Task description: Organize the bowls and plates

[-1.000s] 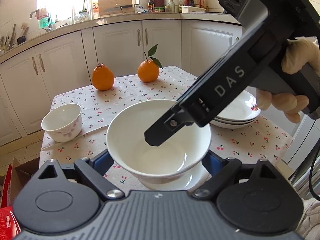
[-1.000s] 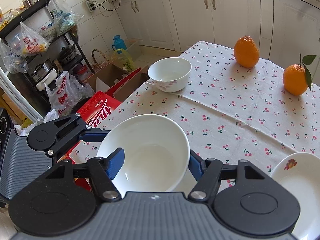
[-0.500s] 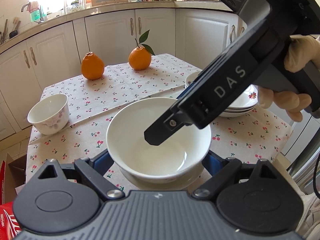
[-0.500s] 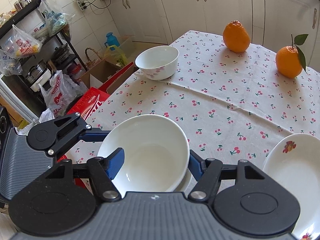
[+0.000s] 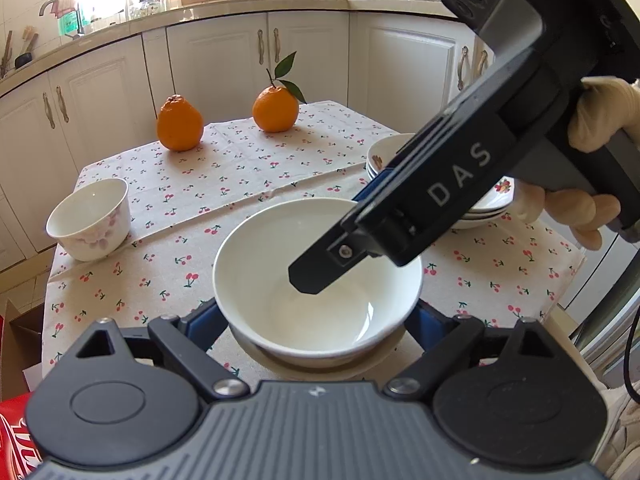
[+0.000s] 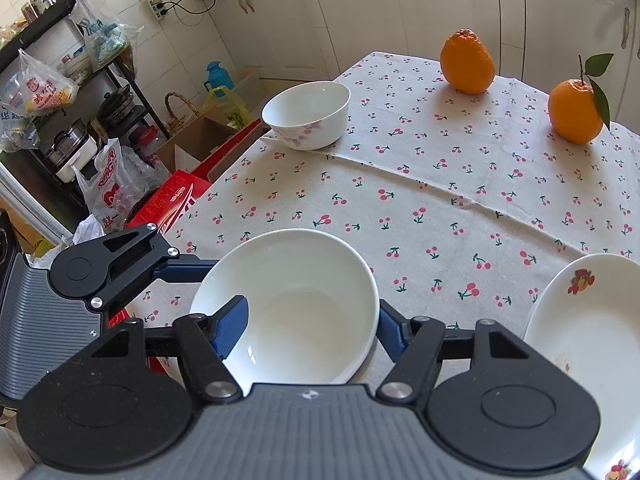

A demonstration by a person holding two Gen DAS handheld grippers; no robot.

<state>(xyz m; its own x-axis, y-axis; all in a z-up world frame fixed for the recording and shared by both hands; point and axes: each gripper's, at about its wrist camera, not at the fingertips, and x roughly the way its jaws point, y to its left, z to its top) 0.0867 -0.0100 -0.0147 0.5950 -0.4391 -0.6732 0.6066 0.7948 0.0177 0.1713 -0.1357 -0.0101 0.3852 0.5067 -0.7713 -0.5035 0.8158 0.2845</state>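
A large white bowl sits on a plate at the near table edge; it also shows in the right wrist view. My right gripper straddles the bowl's rim, one blue finger inside and one outside; whether it presses the rim I cannot tell. Its body reaches in from the right in the left wrist view. My left gripper is open, a finger on each side of the bowl's base. A small floral bowl stands at the left edge. Stacked plates lie to the right.
Two oranges stand at the table's far side on the cherry-print cloth. Red boxes and bags lie on the floor off the table's left edge. White cabinets stand behind the table.
Both grippers and the large bowl have kept their mutual position. The table scene has shifted slightly in both views, so the cameras tilted or rose a little.
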